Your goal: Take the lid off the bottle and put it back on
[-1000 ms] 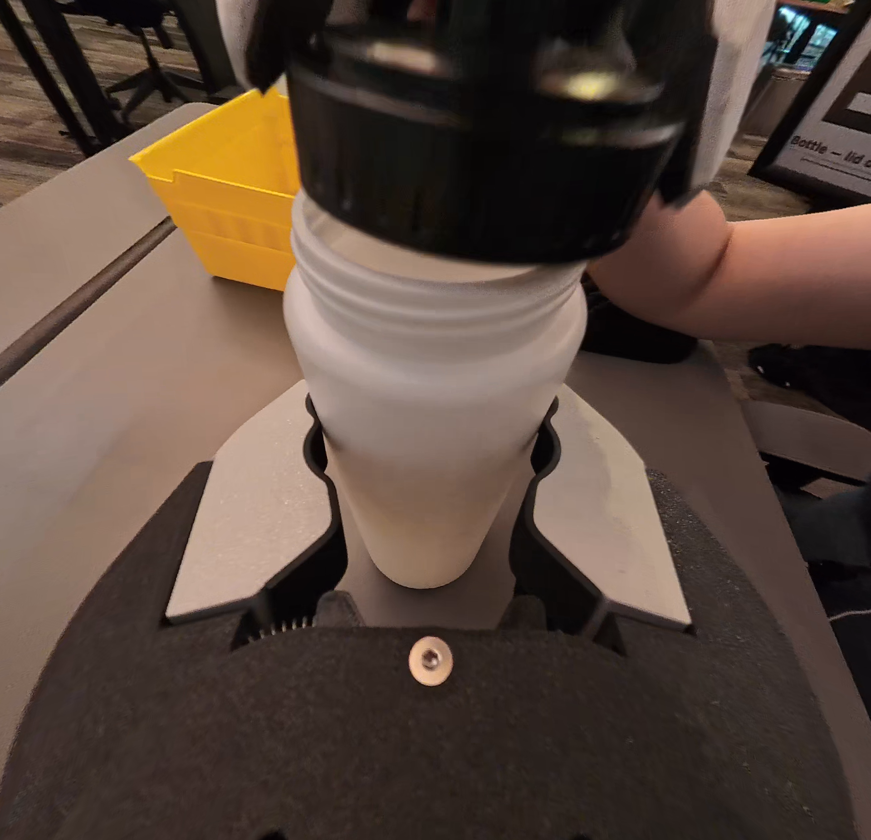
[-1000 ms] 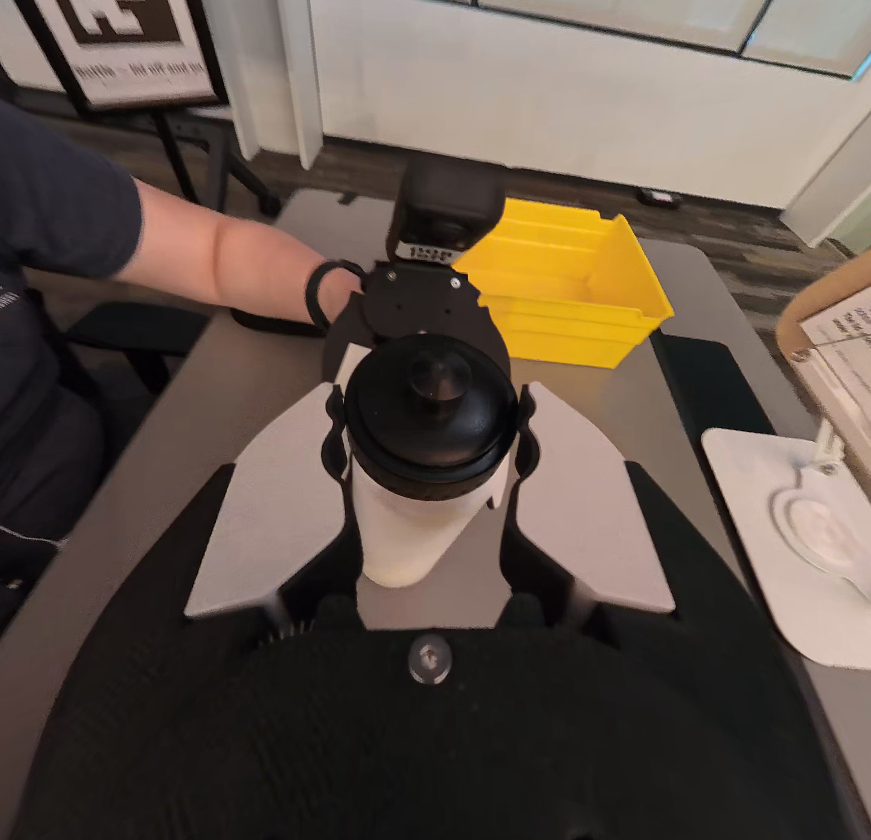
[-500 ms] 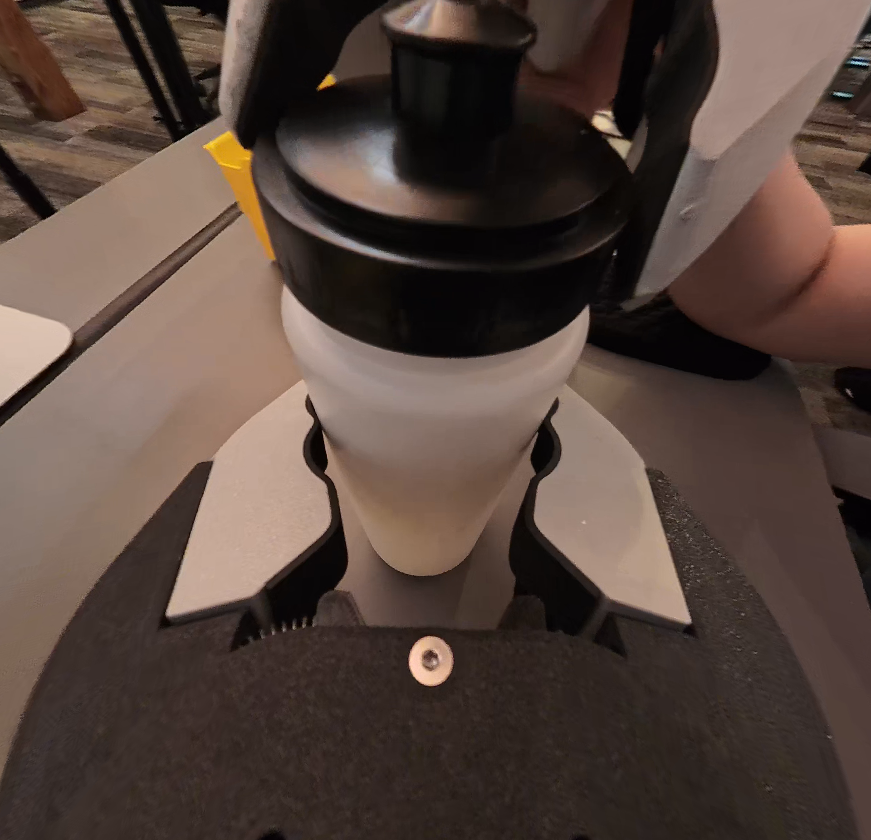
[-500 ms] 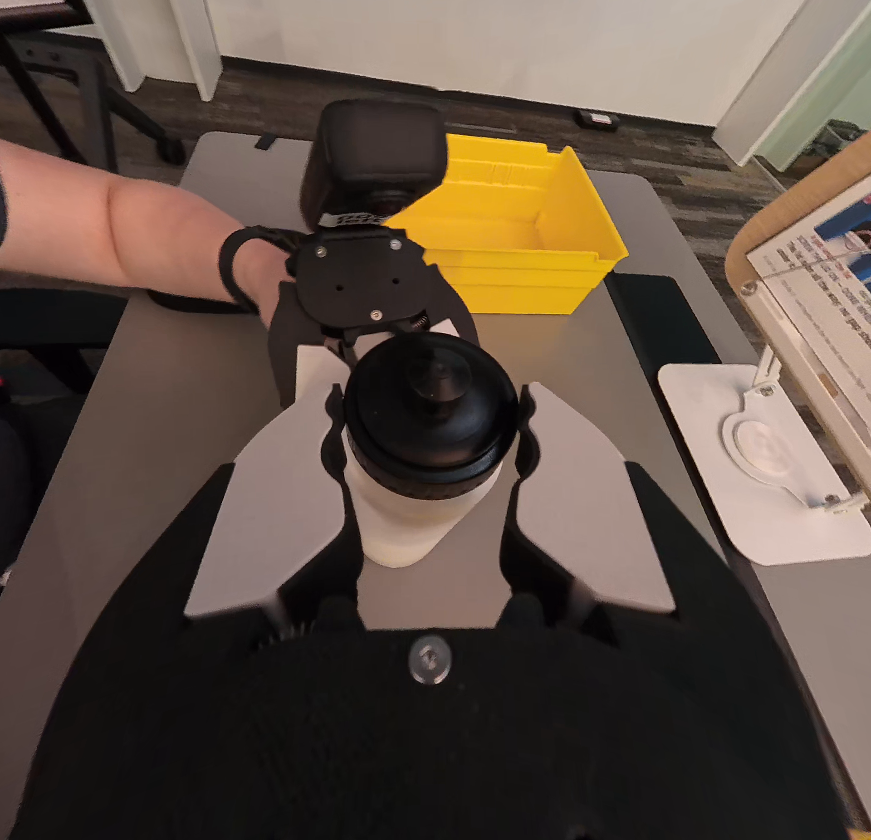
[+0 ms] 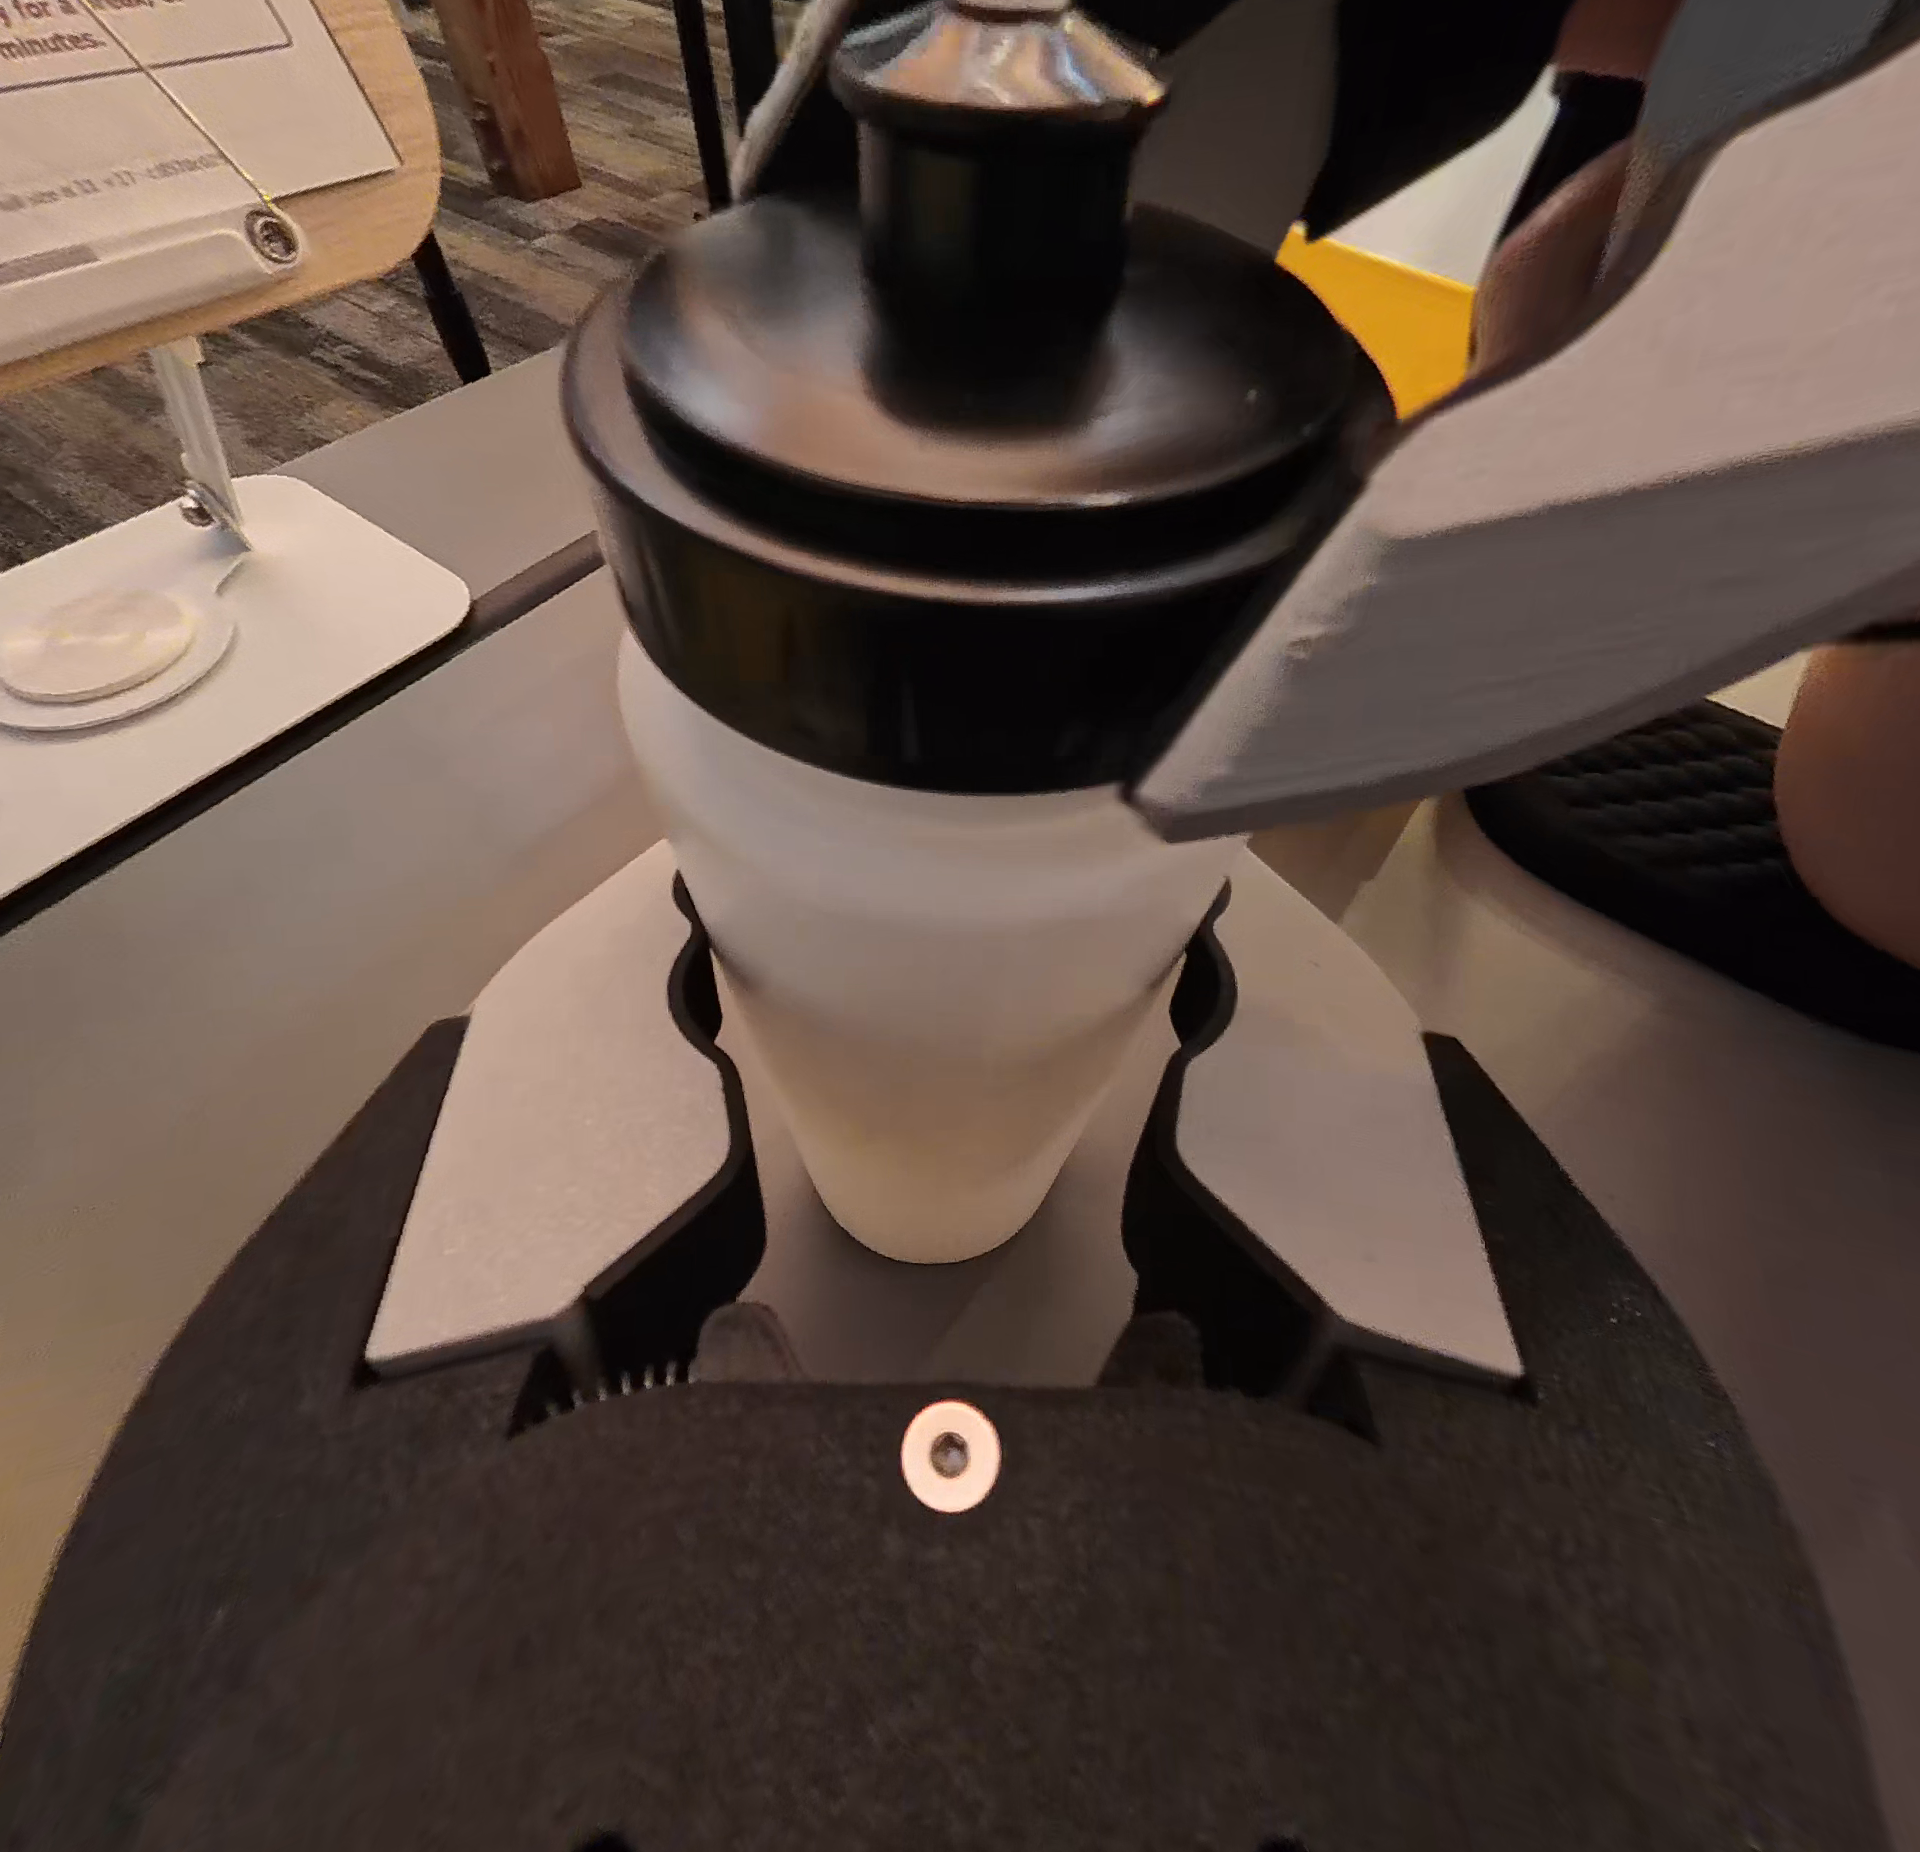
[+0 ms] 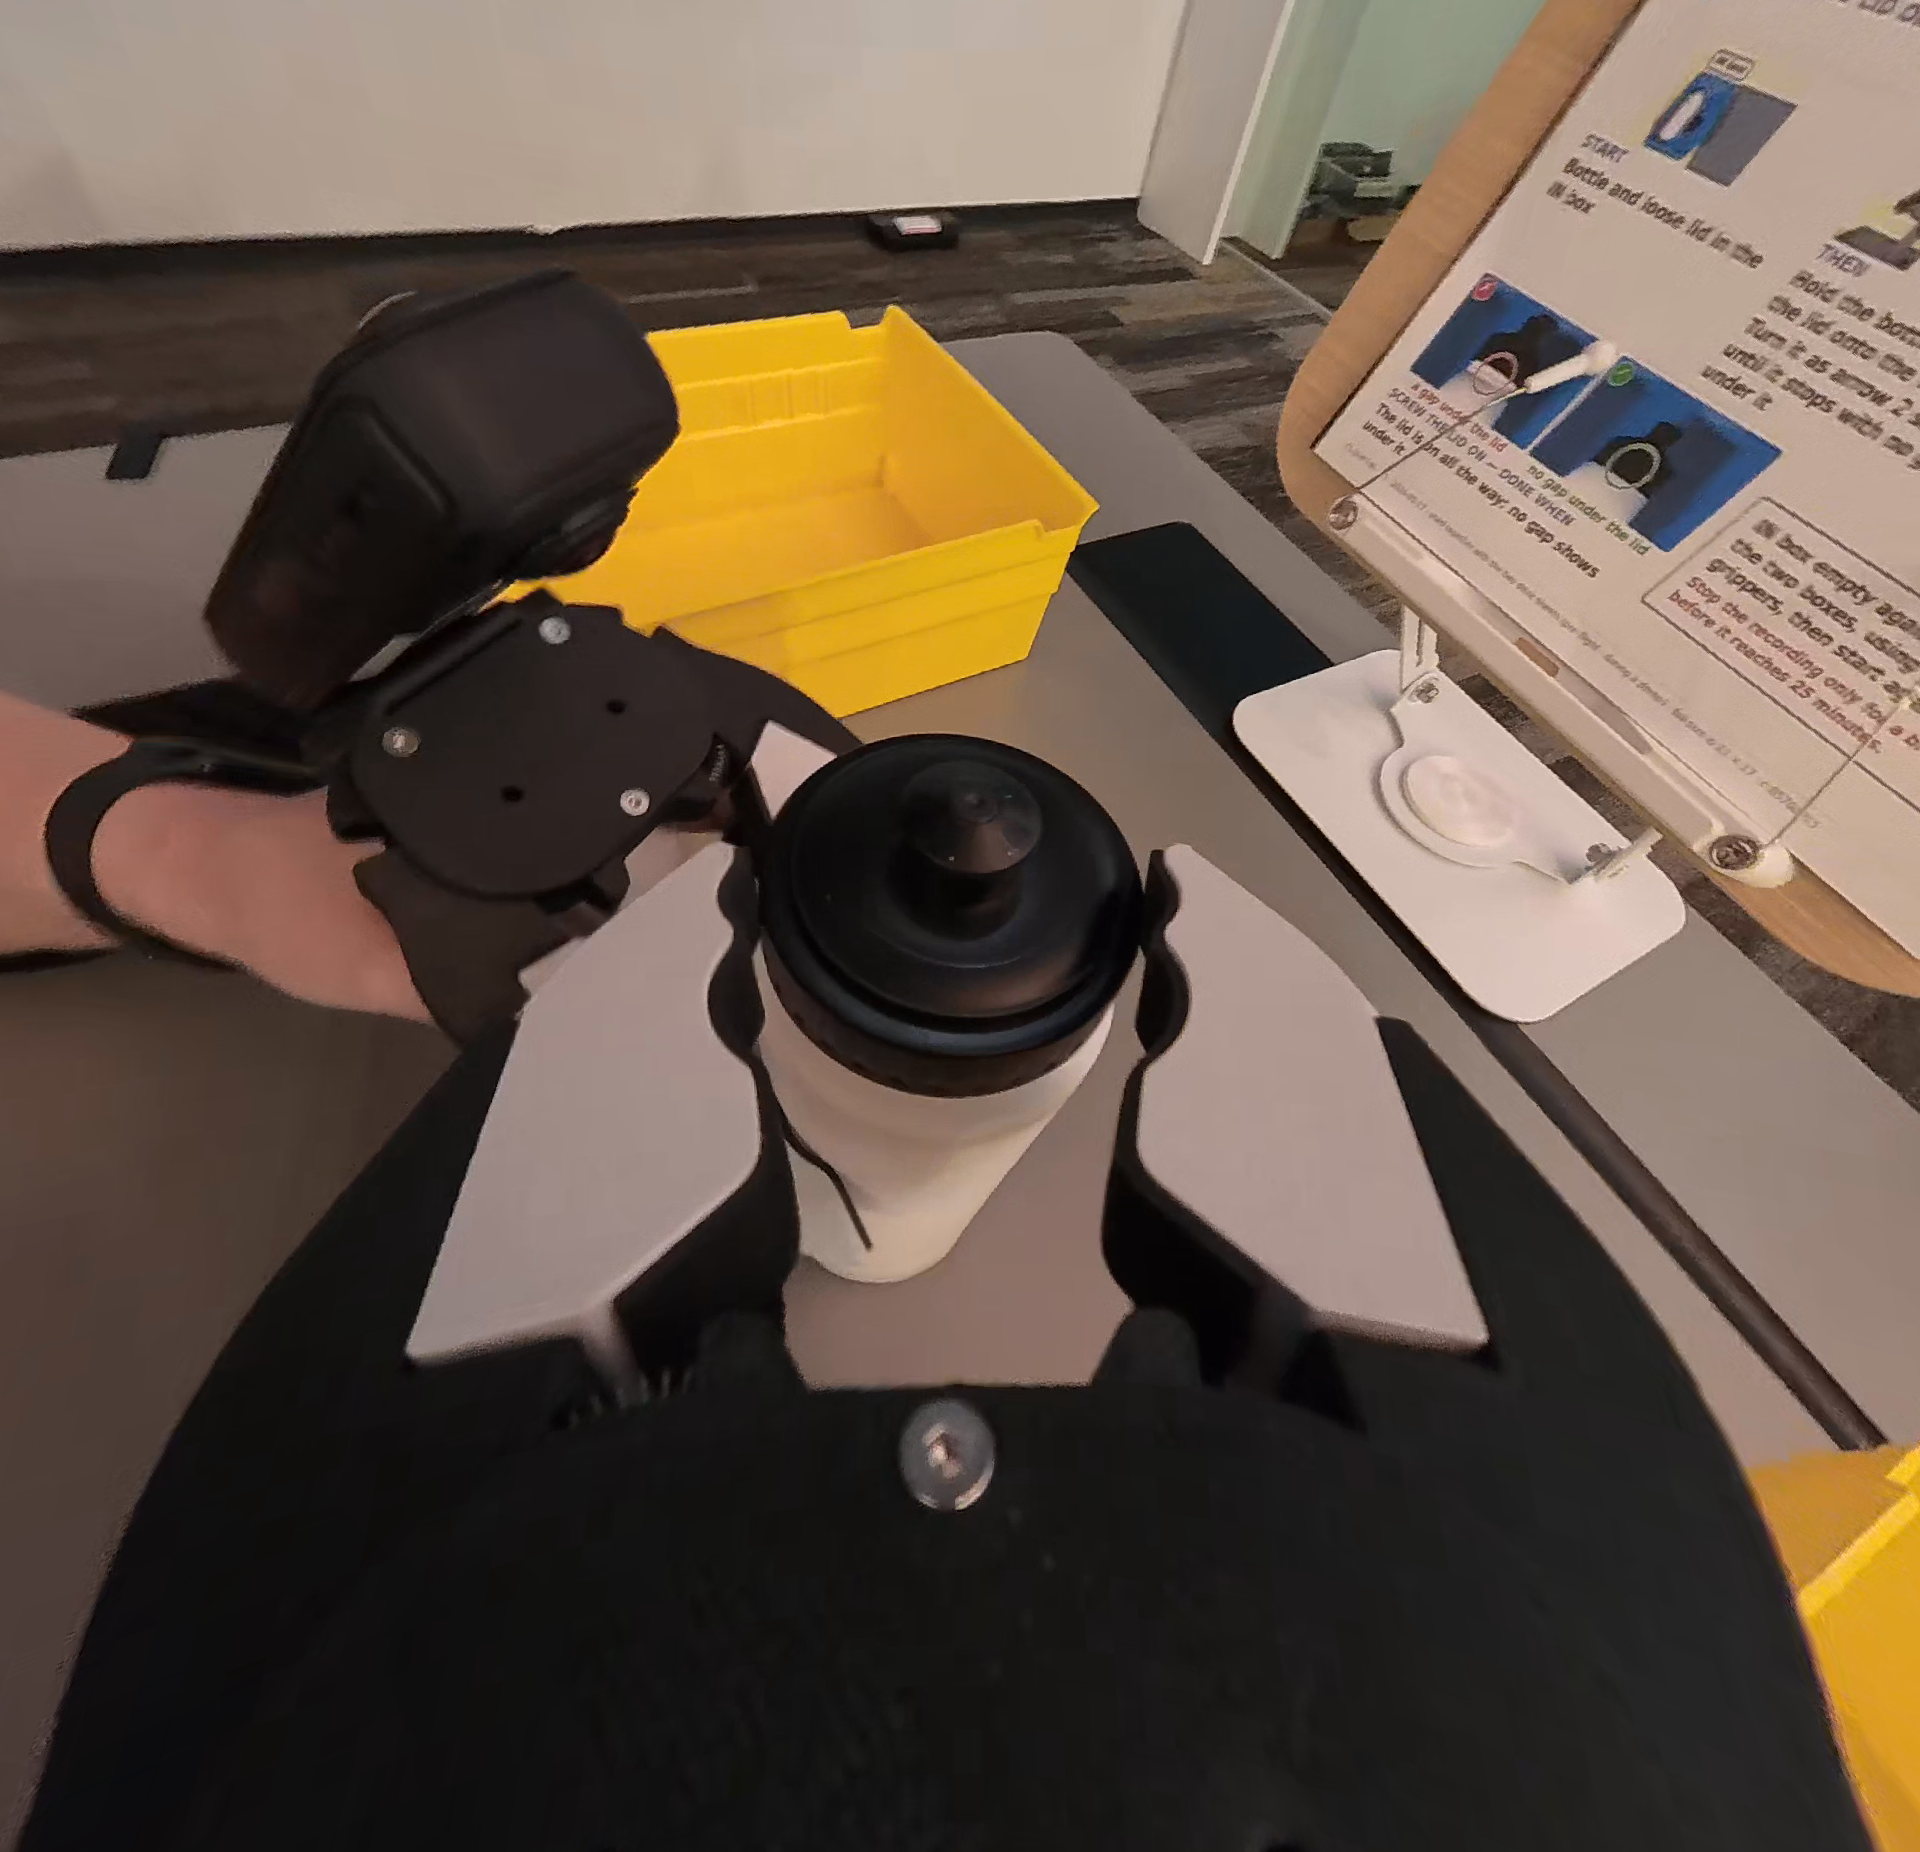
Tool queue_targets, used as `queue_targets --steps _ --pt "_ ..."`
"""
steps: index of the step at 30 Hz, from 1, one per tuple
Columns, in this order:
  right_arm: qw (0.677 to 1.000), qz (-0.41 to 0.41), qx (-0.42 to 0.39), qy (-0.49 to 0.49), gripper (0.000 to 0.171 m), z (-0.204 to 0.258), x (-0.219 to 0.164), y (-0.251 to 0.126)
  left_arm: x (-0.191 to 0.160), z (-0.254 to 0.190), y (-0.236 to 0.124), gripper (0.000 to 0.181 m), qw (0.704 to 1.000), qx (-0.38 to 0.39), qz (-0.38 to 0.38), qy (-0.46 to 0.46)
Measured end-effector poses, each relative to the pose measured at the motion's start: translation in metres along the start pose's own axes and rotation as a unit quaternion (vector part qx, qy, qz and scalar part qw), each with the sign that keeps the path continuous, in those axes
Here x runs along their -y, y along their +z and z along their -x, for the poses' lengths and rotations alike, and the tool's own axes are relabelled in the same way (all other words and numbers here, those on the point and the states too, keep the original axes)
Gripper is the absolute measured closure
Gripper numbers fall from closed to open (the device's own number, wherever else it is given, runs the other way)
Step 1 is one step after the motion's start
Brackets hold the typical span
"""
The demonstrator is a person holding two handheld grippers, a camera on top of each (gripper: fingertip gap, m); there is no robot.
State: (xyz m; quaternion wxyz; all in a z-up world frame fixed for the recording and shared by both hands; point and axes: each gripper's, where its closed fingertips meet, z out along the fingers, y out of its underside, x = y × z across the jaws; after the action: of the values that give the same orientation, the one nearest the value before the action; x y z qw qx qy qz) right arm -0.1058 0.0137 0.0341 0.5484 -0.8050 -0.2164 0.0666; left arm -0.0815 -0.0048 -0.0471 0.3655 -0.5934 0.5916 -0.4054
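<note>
The white plastic bottle [image 5: 935, 971] stands upright on the grey tabletop [image 5: 208, 1023], probably light and a little squeezable, so its narrowed waist looks the surest hold. The left tongs [image 5: 951, 1013] are clamped there. The right tongs [image 6: 951, 955] are closed on the black lid's [image 6: 951, 909] ribbed, stiff rim, the lid sitting on the bottle's neck.

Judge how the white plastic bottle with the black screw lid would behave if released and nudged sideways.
The white plastic bottle narrows toward its base while the black screw lid is wider, so it probably tips easily. Its matte wall looks grippy rather than slippery. The left gripper pinches it without visible denting, suggesting moderate stiffness.
</note>
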Motion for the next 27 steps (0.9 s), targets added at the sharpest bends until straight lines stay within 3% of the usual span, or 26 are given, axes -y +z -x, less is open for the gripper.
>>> queue_targets --steps 7,13,20,27 --pt "0.982 -0.101 0.152 0.042 0.095 -0.017 0.014 -0.028 0.003 -0.024 -0.005 0.095 0.985 -0.152 0.012 -0.081" --pt "0.954 -0.101 0.260 0.109 0.094 -0.006 0.004 -0.021 -0.001 -0.029 -0.006 0.095 0.975 -0.193 0.030 -0.109" --pt "0.957 -0.078 0.248 0.127 0.101 -0.001 -0.004 -0.003 -0.002 -0.028 -0.008 0.095 0.974 -0.193 0.047 -0.106" --pt "0.980 -0.104 0.129 0.114 0.101 -0.008 0.004 0.011 0.000 -0.005 -0.006 0.095 0.988 -0.109 0.030 -0.102"
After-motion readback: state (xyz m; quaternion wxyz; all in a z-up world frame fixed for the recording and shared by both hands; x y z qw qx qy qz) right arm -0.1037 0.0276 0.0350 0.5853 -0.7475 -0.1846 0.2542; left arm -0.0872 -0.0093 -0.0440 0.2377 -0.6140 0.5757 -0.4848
